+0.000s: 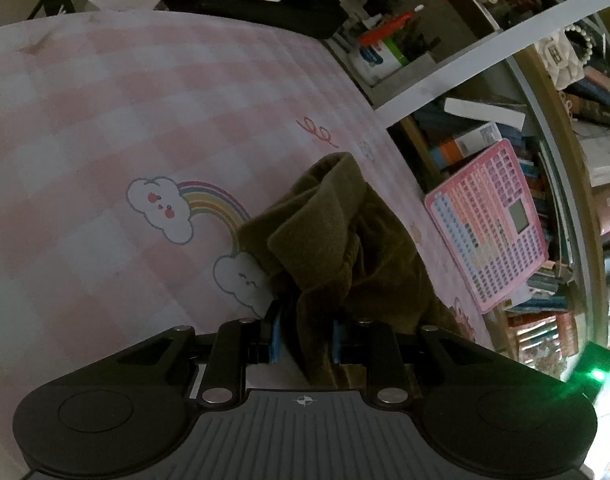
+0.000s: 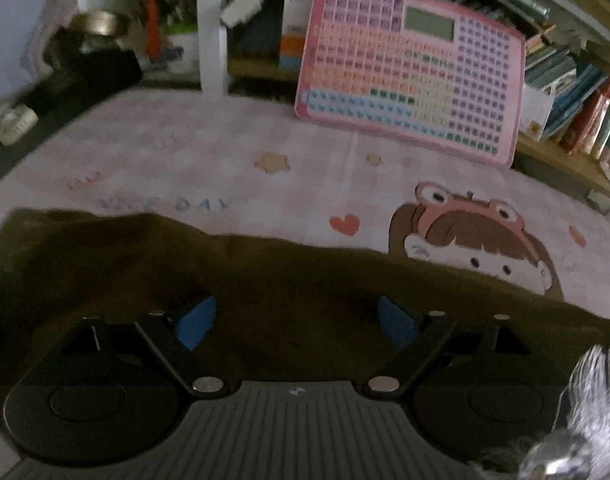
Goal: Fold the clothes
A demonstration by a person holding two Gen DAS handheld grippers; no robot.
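An olive-green garment (image 1: 337, 240) lies bunched on a pink checked mat (image 1: 105, 128) with cloud and rainbow prints. My left gripper (image 1: 304, 338) is shut on a fold of this garment; cloth runs up between its blue pads (image 1: 276, 336). In the right wrist view the same garment (image 2: 265, 280) spreads flat across the mat (image 2: 265, 184). My right gripper (image 2: 297, 322) hovers over it, open wide. Nothing sits between its blue pads (image 2: 195, 322), and the cloth lies beneath them.
A pink keyboard-like toy board (image 2: 413, 72) leans against bookshelves (image 2: 577, 92) at the mat's far edge. Cups with pens (image 1: 385, 48) and dark clutter (image 1: 297, 12) crowd the far corner. A silvery tassel (image 2: 593, 400) hangs at the lower right.
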